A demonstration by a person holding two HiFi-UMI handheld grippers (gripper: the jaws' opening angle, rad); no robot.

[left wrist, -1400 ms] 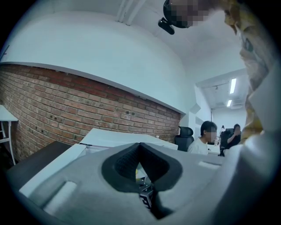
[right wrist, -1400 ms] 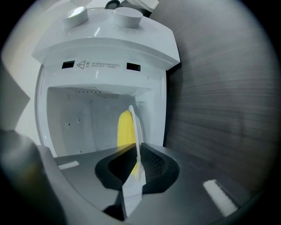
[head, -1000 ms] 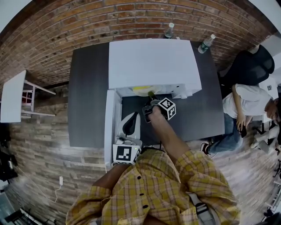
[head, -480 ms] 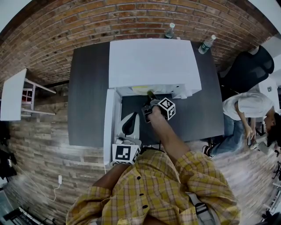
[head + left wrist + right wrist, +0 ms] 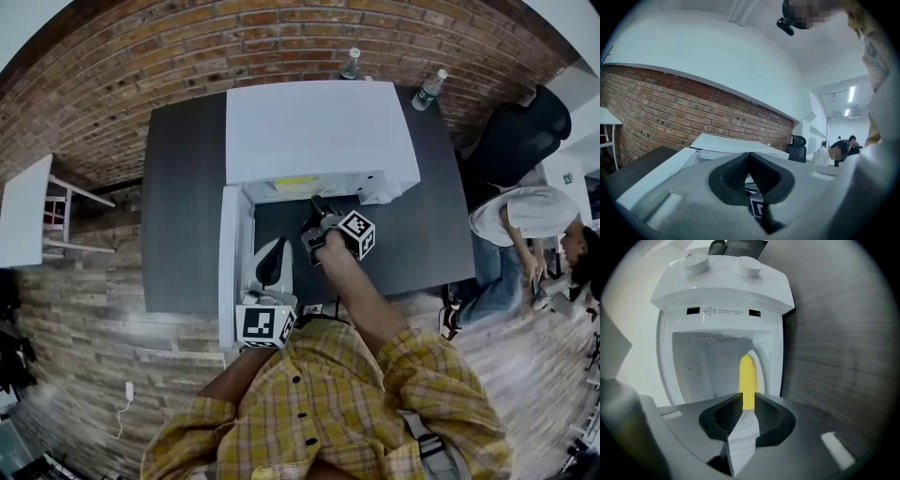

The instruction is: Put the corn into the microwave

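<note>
The yellow corn (image 5: 747, 376) lies lengthwise on the floor of the white microwave (image 5: 722, 282), whose cavity stands open. In the head view the corn (image 5: 295, 180) shows as a yellow strip just inside the microwave (image 5: 319, 127). My right gripper (image 5: 317, 208) hangs just in front of the opening, apart from the corn. Its jaws are closing with nothing between them. In the right gripper view that gripper (image 5: 748, 401) points straight at the corn's near end. My left gripper (image 5: 274, 258) is held level beside the open door (image 5: 228, 253), with the tips of this gripper (image 5: 749, 157) together.
The microwave stands on a dark table (image 5: 183, 206) against a brick wall. Two bottles (image 5: 350, 64) (image 5: 427, 89) stand behind it. A person (image 5: 525, 225) and a black chair (image 5: 511, 141) are at the right. A white side table (image 5: 23, 206) is at the left.
My right gripper has drawn back a little from the microwave's mouth, and the corn stays inside. The left gripper has not moved. The person at the right has shifted.
</note>
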